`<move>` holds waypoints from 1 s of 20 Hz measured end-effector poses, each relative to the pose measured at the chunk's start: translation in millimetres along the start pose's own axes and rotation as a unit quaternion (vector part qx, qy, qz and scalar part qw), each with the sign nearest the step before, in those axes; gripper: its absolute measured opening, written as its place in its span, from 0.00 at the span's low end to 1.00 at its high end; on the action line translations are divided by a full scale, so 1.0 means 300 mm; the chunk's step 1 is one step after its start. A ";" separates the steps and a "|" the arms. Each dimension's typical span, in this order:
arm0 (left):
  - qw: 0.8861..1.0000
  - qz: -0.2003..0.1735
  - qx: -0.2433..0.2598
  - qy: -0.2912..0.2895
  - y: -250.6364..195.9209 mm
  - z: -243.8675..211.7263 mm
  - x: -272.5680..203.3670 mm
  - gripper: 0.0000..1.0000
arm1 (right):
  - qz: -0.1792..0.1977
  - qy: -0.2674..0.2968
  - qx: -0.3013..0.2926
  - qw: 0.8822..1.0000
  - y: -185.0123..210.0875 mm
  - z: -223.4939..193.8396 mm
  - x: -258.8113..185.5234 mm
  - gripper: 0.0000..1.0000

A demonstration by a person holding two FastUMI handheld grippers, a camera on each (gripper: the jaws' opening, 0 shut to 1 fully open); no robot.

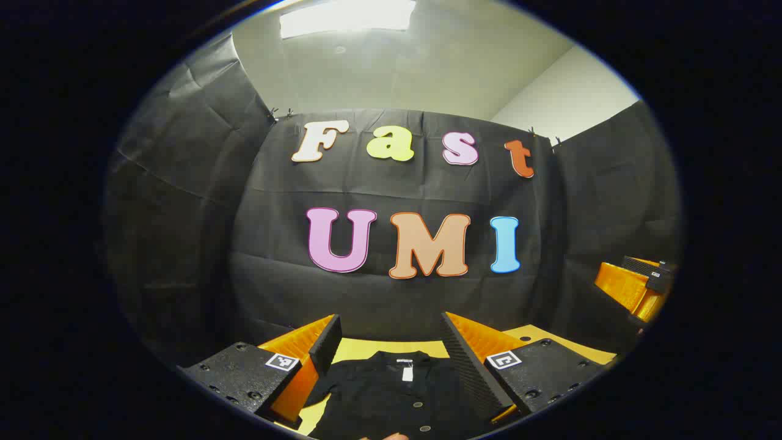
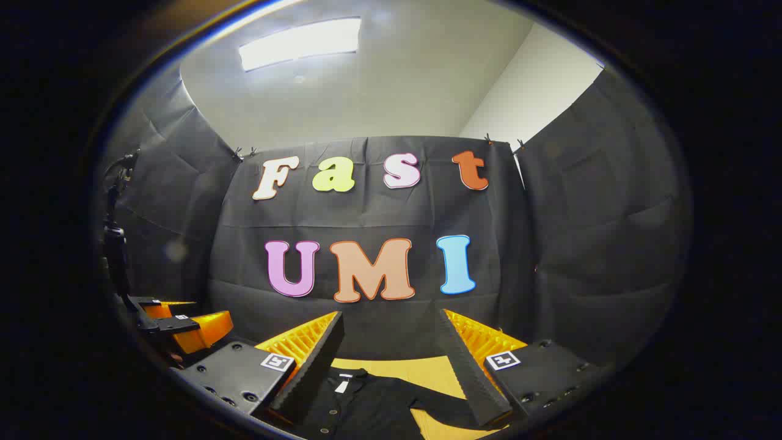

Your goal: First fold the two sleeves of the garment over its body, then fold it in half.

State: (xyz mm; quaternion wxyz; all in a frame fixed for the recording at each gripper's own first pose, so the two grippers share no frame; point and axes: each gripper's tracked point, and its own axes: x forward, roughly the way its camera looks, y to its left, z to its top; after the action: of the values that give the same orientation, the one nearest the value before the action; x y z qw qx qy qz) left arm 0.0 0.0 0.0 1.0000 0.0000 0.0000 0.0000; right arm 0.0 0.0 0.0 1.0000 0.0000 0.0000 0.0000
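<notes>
Now we see the left gripper (image 1: 388, 348) spread wide, released, above a black garment (image 1: 391, 397) lying flat on the yellow tabletop (image 1: 360, 349). Further right, our right gripper (image 2: 391, 360) is also released, above the garment's sleeve (image 2: 440, 400).

Matt black cloth garment (image 1: 391, 391) (glossy buttons) on a smooth tabletop (image 2: 421, 371).

A black buttoned garment (image 1: 391, 391) lies flat on the yellow table (image 1: 360, 349), collar away, one sleeve (image 2: 440, 400) spread sideways.
</notes>
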 end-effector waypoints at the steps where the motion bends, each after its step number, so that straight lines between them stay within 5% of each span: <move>1: 1.000 0.001 0.000 -0.002 0.001 0.005 0.001 0.97 | -0.001 -0.001 0.000 1.000 -0.005 0.005 0.008 0.98; 20: 1.000 0.015 0.012 -0.006 0.056 -0.013 -0.030 0.97 | 0.020 0.011 -0.004 1.000 0.072 -0.026 0.032 0.98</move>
State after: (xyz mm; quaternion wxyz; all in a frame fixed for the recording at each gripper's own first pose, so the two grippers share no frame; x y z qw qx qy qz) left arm -9.0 16.9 -3.8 0.9998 0.0124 -0.0056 0.0147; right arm 9.5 21.6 -7.7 0.9997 -0.0040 0.0109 0.0199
